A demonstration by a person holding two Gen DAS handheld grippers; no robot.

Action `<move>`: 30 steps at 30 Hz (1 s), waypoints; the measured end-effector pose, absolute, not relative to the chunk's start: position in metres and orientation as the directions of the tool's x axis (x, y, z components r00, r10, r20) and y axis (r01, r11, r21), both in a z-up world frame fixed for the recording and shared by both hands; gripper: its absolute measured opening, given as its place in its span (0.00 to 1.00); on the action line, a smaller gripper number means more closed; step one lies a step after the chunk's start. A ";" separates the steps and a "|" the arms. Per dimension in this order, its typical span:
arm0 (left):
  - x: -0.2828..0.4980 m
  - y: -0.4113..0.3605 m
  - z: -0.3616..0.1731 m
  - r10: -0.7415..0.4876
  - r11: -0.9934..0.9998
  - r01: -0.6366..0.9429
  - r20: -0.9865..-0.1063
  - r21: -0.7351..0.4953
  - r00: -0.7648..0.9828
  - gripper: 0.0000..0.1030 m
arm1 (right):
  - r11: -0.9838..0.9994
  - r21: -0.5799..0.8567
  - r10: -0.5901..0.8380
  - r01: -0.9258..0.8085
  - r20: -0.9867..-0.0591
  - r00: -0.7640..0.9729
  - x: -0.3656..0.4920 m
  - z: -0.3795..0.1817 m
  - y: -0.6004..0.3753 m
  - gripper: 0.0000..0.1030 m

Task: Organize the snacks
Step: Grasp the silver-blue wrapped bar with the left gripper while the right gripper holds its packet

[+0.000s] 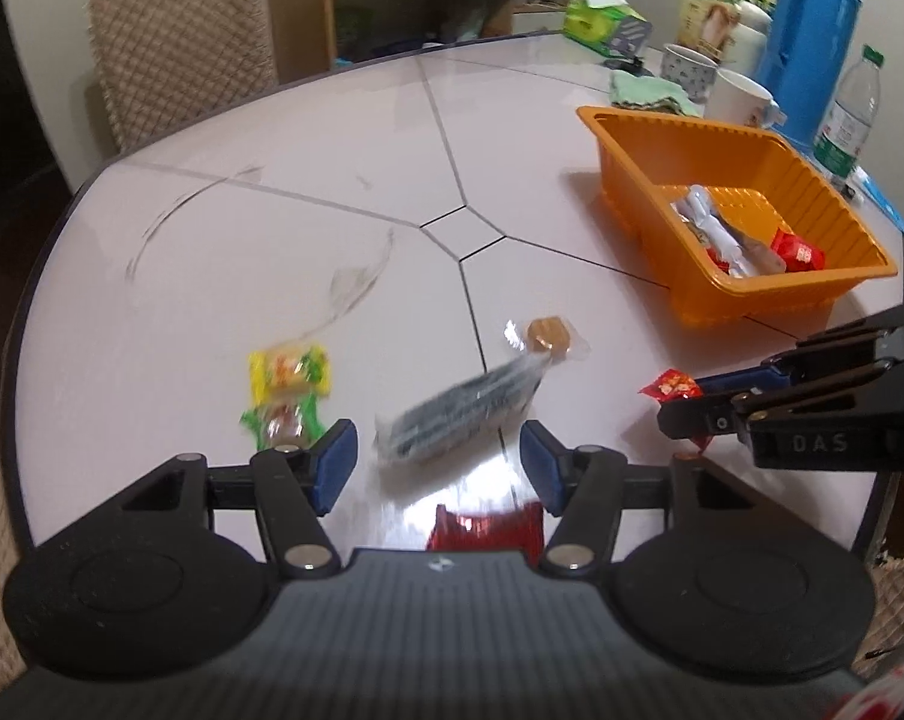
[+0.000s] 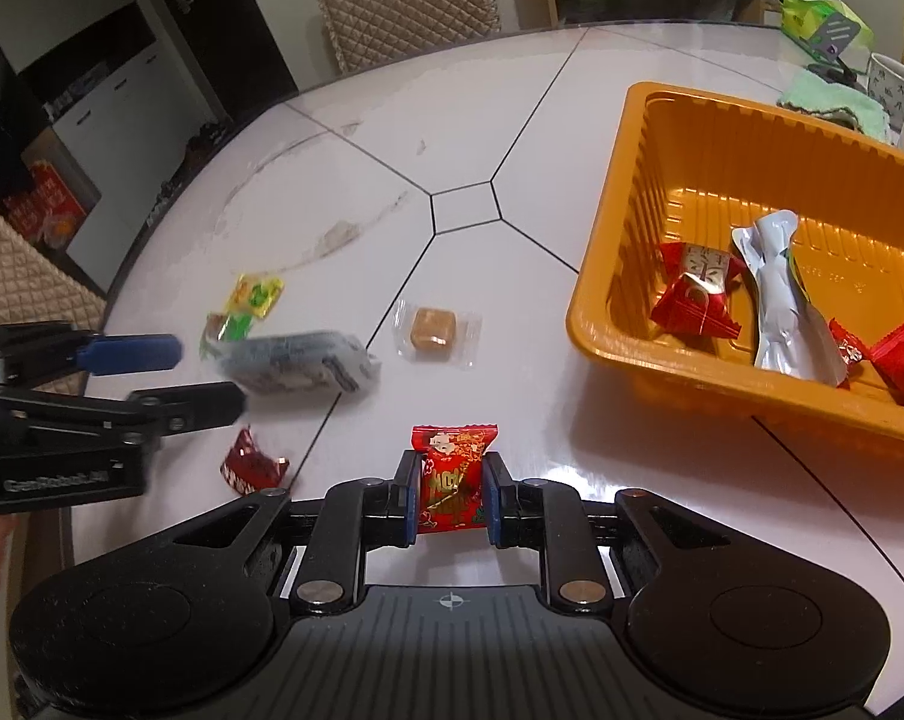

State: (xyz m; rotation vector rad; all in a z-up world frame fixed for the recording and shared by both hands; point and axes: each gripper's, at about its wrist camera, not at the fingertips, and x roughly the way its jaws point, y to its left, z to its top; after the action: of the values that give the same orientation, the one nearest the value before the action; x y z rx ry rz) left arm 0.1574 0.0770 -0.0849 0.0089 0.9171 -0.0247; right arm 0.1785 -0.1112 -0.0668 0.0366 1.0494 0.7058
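The right tongs [image 2: 452,495] are clenched on a red candy [image 2: 452,480], which stands upright between the two blue pads with its top edge sticking out past the tips, held just above the table [image 2: 601,510]. Ahead and to the right of these tongs sits the orange tray [image 2: 607,300], holding several red candies [image 2: 694,300] and a silver packet [image 2: 775,288] that lies across its floor. Straight ahead of the right tongs, well short of the tray, a brown candy [image 2: 432,325] in clear wrap lies flat on the table. The left tongs [image 1: 438,459] are released, pads wide apart and nothing between them, hovering over the table. Just beyond their tips a grey packet [image 1: 457,414] shows blurred; whether it rests on the table cannot be told. Left of the left tongs' tips lie a yellow candy [image 1: 290,369] and a green candy [image 1: 284,423], touching each other. Beneath the left tongs, close to their body, a second red wrapper [image 1: 487,528] lies on the table, crumpled in the right wrist view. Far beyond the tray stand mugs [image 1: 739,99], a blue thermos [image 1: 811,42], a water bottle [image 1: 847,114], a green cloth [image 1: 649,93] and a tissue box [image 1: 601,24], and a chair [image 1: 182,42] is at the table's far edge.
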 end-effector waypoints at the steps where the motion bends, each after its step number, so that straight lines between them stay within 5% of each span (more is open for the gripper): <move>1: 0.161 0.075 -0.086 -0.017 0.999 0.042 -0.795 0.011 0.606 0.55 | 0.782 0.355 0.550 -0.512 -0.779 0.302 0.180 -0.067 -0.111 0.21; 8: 0.184 0.064 -0.102 -0.032 0.980 0.177 -0.815 0.088 0.579 0.61 | 0.786 0.386 0.561 -0.483 -0.773 0.296 0.191 -0.066 -0.112 0.21; 14: 0.190 0.058 -0.110 -0.026 0.964 0.233 -0.824 0.129 0.565 0.50 | 0.790 0.399 0.561 -0.465 -0.777 0.286 0.197 -0.071 -0.113 0.21; 21: 0.192 0.062 -0.111 -0.047 0.963 0.247 -0.833 0.109 0.551 0.21 | 0.793 0.402 0.558 -0.458 -0.781 0.280 0.200 -0.074 -0.111 0.21; 30: 0.197 0.093 -0.106 -0.061 0.995 0.094 -0.850 -0.014 0.523 0.20 | 0.793 0.401 0.557 -0.458 -0.782 0.280 0.201 -0.075 -0.109 0.21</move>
State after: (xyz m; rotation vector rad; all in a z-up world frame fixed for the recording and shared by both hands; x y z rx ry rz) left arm 0.1971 0.0934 -0.1062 0.0352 1.0167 -0.0929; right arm 0.2014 -0.1093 -0.0755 0.1045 1.0920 0.6821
